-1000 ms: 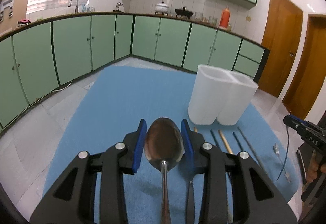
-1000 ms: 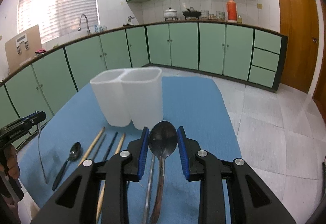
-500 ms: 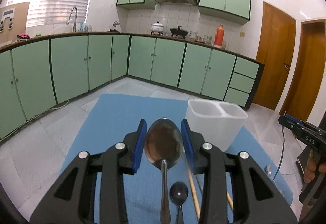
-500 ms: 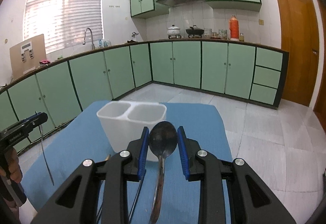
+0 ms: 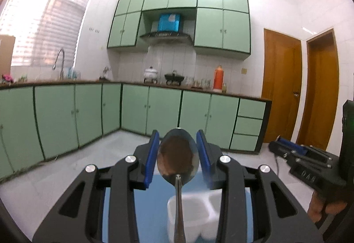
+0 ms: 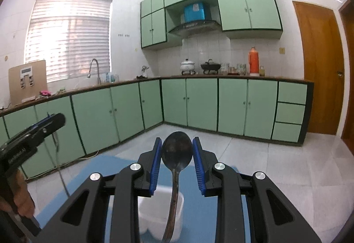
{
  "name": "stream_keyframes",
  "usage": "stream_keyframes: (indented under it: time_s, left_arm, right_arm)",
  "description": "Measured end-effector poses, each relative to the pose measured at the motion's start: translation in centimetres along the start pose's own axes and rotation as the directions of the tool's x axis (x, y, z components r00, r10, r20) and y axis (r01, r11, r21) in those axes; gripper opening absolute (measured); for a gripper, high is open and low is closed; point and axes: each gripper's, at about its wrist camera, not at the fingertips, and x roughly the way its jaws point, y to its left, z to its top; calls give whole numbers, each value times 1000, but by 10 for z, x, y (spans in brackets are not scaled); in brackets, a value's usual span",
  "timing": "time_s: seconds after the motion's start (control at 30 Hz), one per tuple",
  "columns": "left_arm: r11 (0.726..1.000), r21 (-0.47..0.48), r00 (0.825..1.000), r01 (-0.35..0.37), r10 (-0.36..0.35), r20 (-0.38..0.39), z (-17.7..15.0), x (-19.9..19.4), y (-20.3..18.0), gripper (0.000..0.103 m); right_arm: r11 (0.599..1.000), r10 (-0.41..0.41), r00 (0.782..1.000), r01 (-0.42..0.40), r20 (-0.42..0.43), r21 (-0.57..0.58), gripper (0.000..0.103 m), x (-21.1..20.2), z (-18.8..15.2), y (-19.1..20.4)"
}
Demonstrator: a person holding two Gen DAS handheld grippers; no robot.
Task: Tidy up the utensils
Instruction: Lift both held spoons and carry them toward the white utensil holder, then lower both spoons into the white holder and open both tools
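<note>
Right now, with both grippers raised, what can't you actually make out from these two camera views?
- Spoon handle, left wrist view: cut off by the bottom edge.
- White holder, left wrist view: its base and right compartment are partly hidden by the left gripper.
- White holder, right wrist view: mostly hidden behind the right gripper and its spoon.
- Blue mat: whatever lies on it near the holder is out of view.
- Countertop jars: too small to identify.

Glossy metal spoon (image 5: 177, 157), seemingly matt white plastic caddy (image 5: 194, 216), blue rubbery fingers (image 5: 151, 160)
</note>
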Motion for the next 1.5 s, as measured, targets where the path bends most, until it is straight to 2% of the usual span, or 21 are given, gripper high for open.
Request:
stream_keyframes:
  time_s: [0.23, 0.37, 0.8, 0.97, 1.23, 1.33, 1.4, 1.43, 1.47, 1.5]
  left_arm:
    - [999, -24, 999, 40, -40, 5, -13, 63, -11, 33]
    - [999, -30, 999, 45, -46, -18, -31, 82, -6, 33]
    - [999, -40, 994, 22, -26, -107, -86, 85, 17, 33]
    - [999, -48, 990, 18, -25, -140, -94, 85, 23, 34]
    - [999, -40, 985, 20, -26, -171, -99, 83, 22, 35]
    - [999, -49, 985, 21, -29, -172, -96, 79, 23, 42]
    - [998, -58, 985, 21, -30, -167, -93, 72, 26, 51]
    - [998, -61, 986, 21, -31, -165, -91, 68, 27, 54]
    - [998, -64, 986, 21, -31, -161, -89, 64, 28, 63]
    - [998, -67, 987, 19, -29, -157, -88, 60, 29, 71]
  right_arm:
    - [1000, 15, 999, -16, 44, 24, 28, 50, -1, 0]
    - [999, 32, 999, -33, 35, 35, 28, 72, -13, -2]
    - [1000, 11, 997, -9, -79, 18, 28, 96, -66, 9]
    - [1000, 12, 993, -9, -117, 26, 28, 98, -82, 10]
    - [999, 32, 988, -25, -153, 44, 29, 95, -87, 10]
    - [999, 28, 988, -21, -151, 48, 30, 90, -86, 8]
    - [998, 28, 989, -20, -147, 52, 33, 85, -84, 7]
    - [998, 31, 989, -24, -142, 53, 37, 80, -82, 6]
    - [998, 33, 990, -26, -136, 53, 41, 76, -80, 5]
    - [998, 33, 991, -26, -132, 53, 54, 72, -80, 4]
